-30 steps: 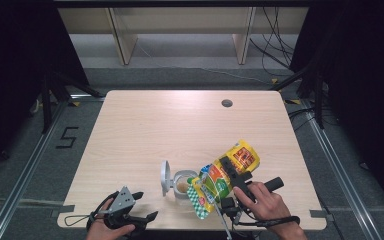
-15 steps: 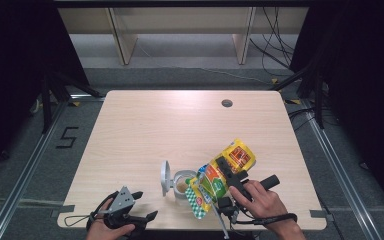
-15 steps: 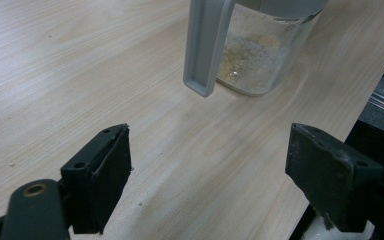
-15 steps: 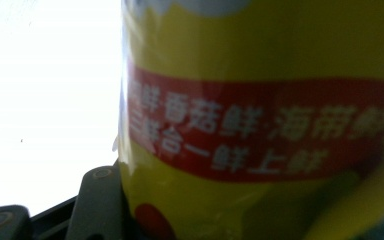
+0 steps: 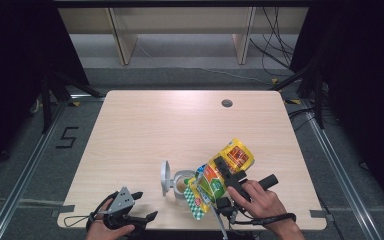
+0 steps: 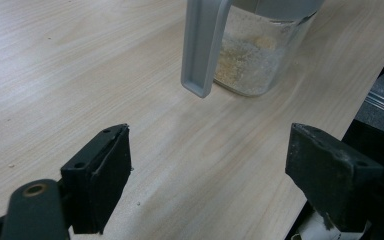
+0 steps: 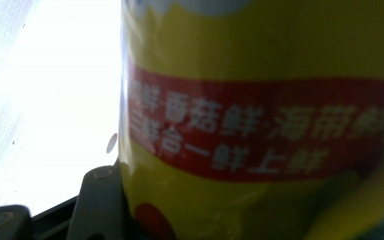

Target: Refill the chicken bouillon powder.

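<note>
Here, right gripper (image 5: 228, 172) clamped on a yellow packet (image 5: 220, 175), tilted over a glass jar (image 5: 182, 182); left gripper (image 6: 210, 180) wide open, empty.

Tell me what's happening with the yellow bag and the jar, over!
Right tongs clamped on yellow bag, tipped over open jar. Left tongs open, empty, near table edge. Jar's lid flipped up. Nothing in the way.

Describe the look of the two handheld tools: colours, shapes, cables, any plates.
Both tools are black. The left tool carries a grey three-cornered plate on top and trails a thin looped cable. Its two jaws are blocky black pads. The right tool has a black cylindrical handle and a black cable.
</note>
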